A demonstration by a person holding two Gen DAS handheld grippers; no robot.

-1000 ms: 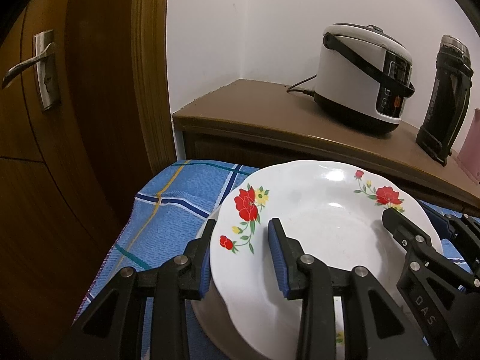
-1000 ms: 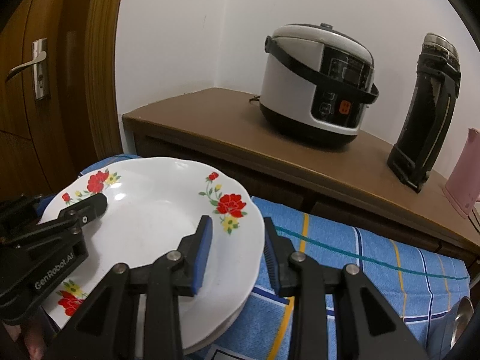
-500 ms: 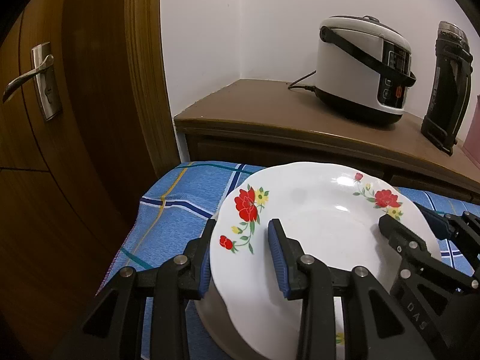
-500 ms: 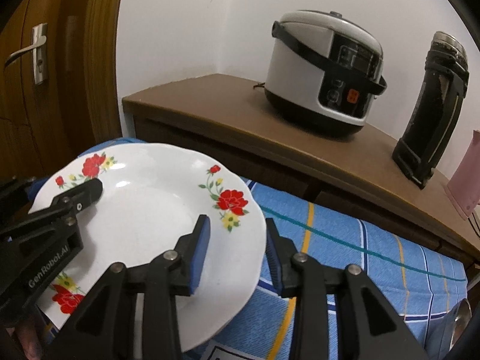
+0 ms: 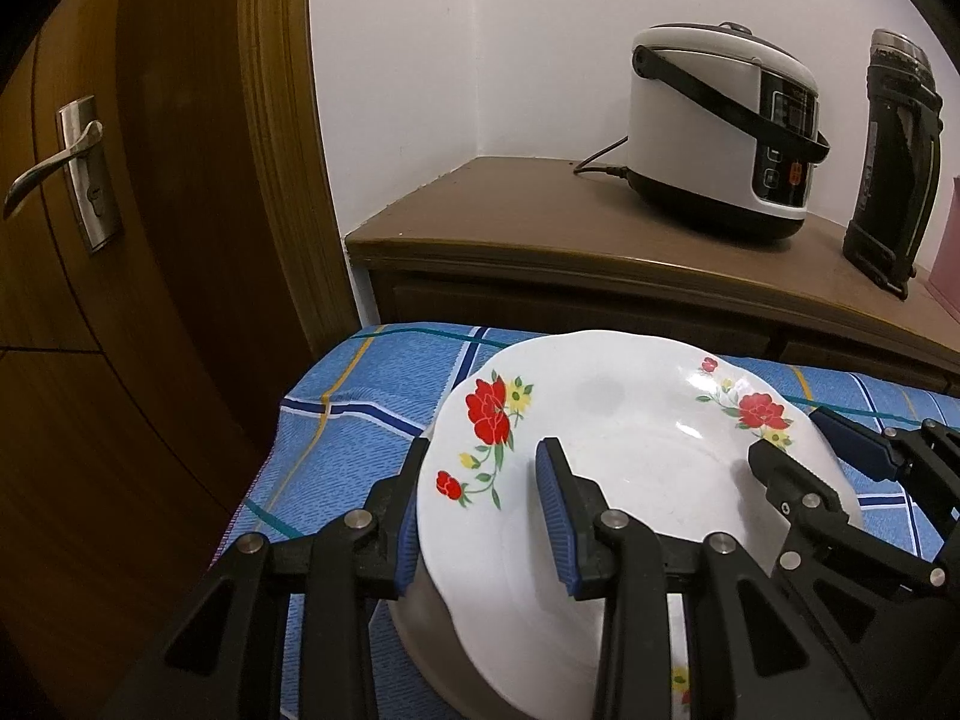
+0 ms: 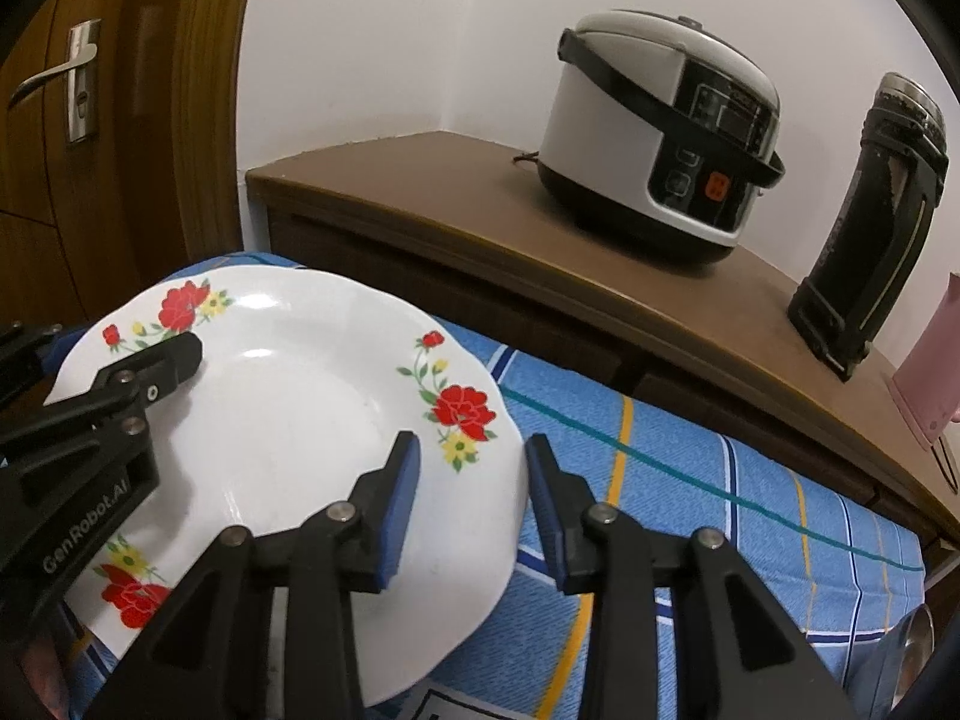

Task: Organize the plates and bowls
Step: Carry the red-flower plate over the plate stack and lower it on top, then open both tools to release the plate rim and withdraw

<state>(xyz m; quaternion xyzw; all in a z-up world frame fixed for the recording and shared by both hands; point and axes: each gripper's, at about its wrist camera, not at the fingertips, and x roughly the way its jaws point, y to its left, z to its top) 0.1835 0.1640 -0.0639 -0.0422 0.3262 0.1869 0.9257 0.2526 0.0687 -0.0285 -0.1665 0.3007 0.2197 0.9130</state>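
A wooden door with a metal lever handle filled the left of both views. A brown sideboard ran across the middle and right of each frame against a white wall. On it, toward the upper right, stood a white-and-black rice cooker, with a dark upright flask to its right. Part of a pink object showed at the right edge of the right wrist view.

Below the sideboard, a blue checked cloth covered the surface across the lower part of both frames.

The white plate with red flower prints occupied the lower centre of the left wrist view and the lower left of the right wrist view. It was tilted, held up clear of the cloth, with another pale dish partly showing beneath its lower edge.

The left gripper pinched the plate's left rim, one finger under the rim and one blue pad on its upper face. The right gripper straddled the opposite rim, one finger above the plate and one outside it; whether its pads pressed the rim firmly could not be told.
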